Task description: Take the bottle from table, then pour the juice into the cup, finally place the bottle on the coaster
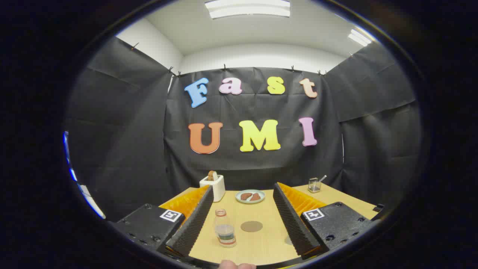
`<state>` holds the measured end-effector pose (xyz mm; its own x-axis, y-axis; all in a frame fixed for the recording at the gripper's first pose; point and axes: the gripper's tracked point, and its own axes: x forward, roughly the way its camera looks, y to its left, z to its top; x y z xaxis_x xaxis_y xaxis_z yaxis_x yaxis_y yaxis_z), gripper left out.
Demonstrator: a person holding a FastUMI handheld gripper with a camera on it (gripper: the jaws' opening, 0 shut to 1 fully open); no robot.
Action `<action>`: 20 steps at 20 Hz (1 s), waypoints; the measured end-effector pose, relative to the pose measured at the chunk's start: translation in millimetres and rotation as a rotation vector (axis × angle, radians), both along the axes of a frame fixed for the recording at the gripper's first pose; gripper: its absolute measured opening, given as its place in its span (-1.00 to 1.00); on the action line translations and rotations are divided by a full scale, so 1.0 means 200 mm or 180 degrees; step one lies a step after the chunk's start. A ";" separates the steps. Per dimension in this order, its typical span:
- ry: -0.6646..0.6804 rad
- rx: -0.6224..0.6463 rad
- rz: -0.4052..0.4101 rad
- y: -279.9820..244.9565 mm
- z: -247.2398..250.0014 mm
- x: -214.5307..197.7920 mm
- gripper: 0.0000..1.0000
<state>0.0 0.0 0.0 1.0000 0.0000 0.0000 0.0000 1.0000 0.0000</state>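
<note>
toaster point(213, 185), plate point(250, 196), glass jar point(314, 185)

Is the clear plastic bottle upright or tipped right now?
Upright: the clear plastic bottle stands on the wooden table, cap up, between the open gripper fingers, untouched, behind the small clear cup.

We see gripper point(242, 220) fingers spread wide, lower centre; bottle point(224, 228) stands betw. them nr left finger, untouched. Coaster point(251, 226) just right of it, mid-frame.
</note>
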 end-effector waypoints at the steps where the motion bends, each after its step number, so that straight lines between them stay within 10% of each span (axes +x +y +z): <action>1: 0.0000 0.0000 -0.0009 -0.01 0.00 0.00 1.00; 20: -0.0024 0.0012 0.0016 0.01 0.01 0.00 1.00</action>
